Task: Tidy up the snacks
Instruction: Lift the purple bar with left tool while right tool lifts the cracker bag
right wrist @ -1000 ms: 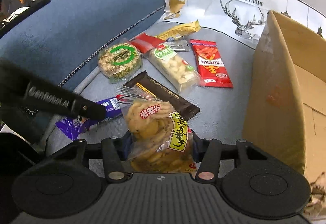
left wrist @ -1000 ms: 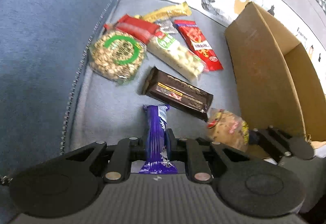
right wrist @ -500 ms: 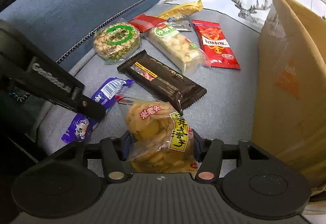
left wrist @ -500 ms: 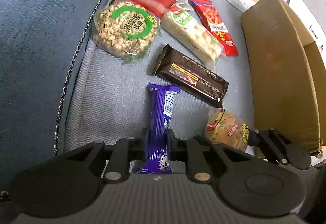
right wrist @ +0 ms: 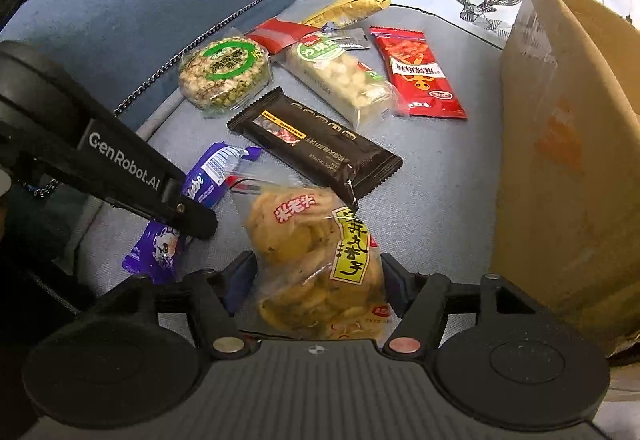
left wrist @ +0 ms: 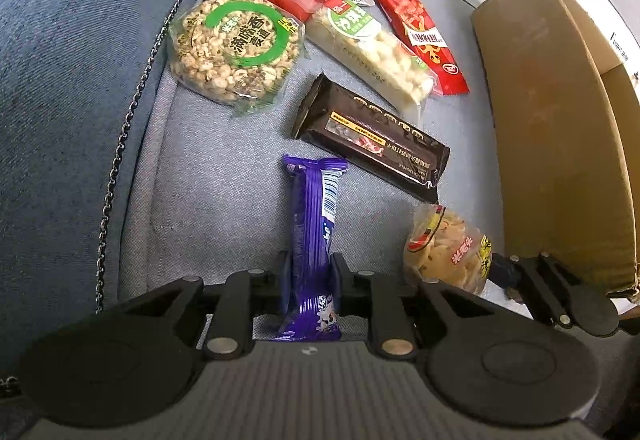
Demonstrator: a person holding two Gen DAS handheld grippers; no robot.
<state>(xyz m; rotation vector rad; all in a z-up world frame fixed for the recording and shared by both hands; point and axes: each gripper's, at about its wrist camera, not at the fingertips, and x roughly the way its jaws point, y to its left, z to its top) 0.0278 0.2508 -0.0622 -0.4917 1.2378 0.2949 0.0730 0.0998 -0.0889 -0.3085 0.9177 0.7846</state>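
Both grippers are opening. Low at centre of the left view, the left gripper is seen with the purple bar between its parting jaws. Low at centre of the right view, the yellow chip bag lies between the right gripper's spread jaws. Judged light, crinkly and fragile, the bag is best pinched at its sealed edge.

I see a purple bar, a black bar with gold print, a red packet, and a green-ringed puffed cake on grey-blue fabric.
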